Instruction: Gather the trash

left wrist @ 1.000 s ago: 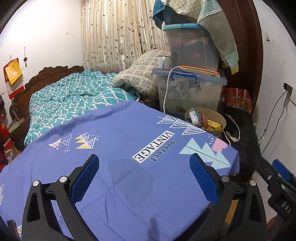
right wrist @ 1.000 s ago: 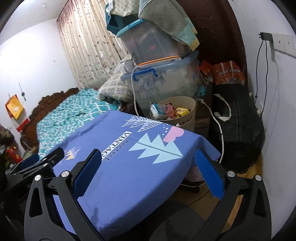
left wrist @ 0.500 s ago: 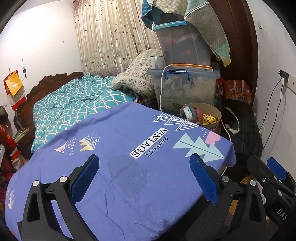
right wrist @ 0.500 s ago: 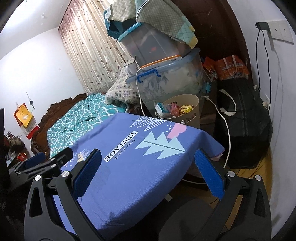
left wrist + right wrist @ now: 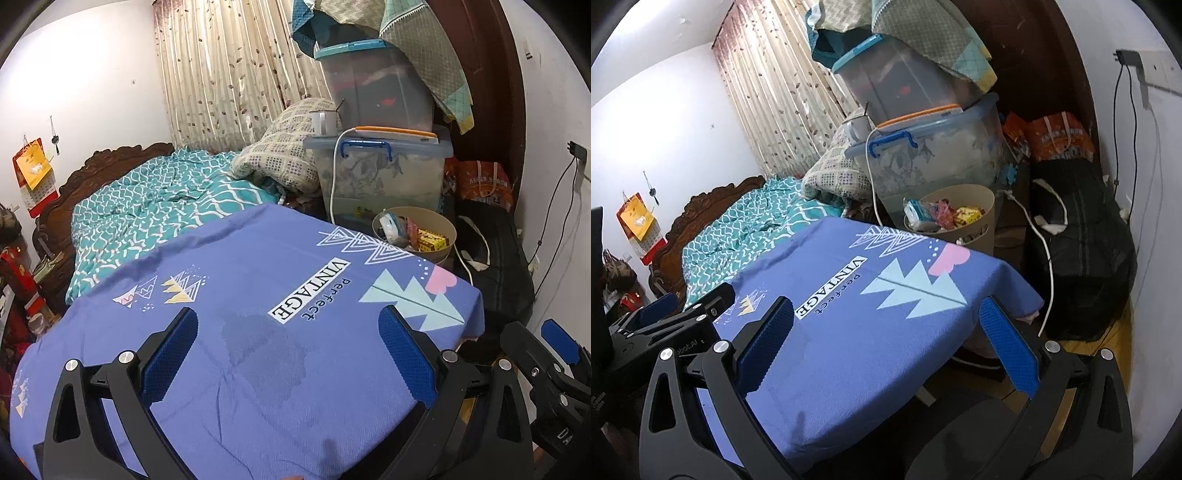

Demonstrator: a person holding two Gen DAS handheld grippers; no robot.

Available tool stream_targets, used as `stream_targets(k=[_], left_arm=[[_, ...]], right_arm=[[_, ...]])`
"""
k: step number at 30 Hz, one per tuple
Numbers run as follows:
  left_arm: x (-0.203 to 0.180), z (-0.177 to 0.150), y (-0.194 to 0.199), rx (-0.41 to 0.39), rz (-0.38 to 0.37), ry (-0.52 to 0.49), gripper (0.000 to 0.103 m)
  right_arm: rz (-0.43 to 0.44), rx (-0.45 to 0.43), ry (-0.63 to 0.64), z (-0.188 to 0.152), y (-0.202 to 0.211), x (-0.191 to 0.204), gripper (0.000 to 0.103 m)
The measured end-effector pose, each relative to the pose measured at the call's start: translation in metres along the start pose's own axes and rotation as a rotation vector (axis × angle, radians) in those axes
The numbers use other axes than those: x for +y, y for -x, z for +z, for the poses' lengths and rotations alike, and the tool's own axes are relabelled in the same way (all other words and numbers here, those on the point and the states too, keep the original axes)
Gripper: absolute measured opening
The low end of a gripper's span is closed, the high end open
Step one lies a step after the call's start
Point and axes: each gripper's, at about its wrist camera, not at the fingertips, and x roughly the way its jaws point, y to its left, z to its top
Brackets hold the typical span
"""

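Observation:
A beige waste bin (image 5: 439, 230) (image 5: 975, 218) stands on the floor beyond the far corner of a table under a blue "VINTAGE" cloth (image 5: 258, 332) (image 5: 849, 332). Several wrappers and a tissue pack (image 5: 391, 226) (image 5: 918, 218) fill the bin. My left gripper (image 5: 288, 354) hovers open over the near part of the cloth, nothing between its blue pads. My right gripper (image 5: 886, 347) is open too, at the table's right edge, and it holds nothing. Each gripper shows at the edge of the other's view.
Stacked clear storage boxes (image 5: 380, 173) (image 5: 934, 155) with a white cable sit behind the bin. A black bag (image 5: 495, 258) (image 5: 1082, 251) lies on the floor at right by the wall. A bed with a teal quilt (image 5: 147, 218) (image 5: 746, 229) runs behind the table. A damp patch (image 5: 266, 347) marks the cloth.
Both grippers have risen and drawn back a little from the table, so more of the cloth and bin shows. Both stay open and empty.

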Motion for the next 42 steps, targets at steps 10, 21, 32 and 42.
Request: stream_targets(k=[10, 21, 32, 42], left_arm=[[0.003, 0.002, -0.007, -0.014, 0.035, 0.006, 0.094], [0.012, -0.002, -0.009, 0.003, 0.053, 0.034, 0.094], [0.014, -0.007, -0.014, 0.01, 0.091, 0.042, 0.094], [0.022, -0.01, -0.019, 0.033, 0.096, 0.063, 0.094]], right_arm=[[-0.003, -0.03, 0.053, 0.001, 0.002, 0.01, 0.1], [0.022, -0.039, 0.069, -0.003, -0.002, 0.017, 0.1], [0.017, -0.039, 0.08, -0.008, -0.002, 0.017, 0.1], [0.017, -0.034, 0.091, -0.008, -0.005, 0.021, 0.1]])
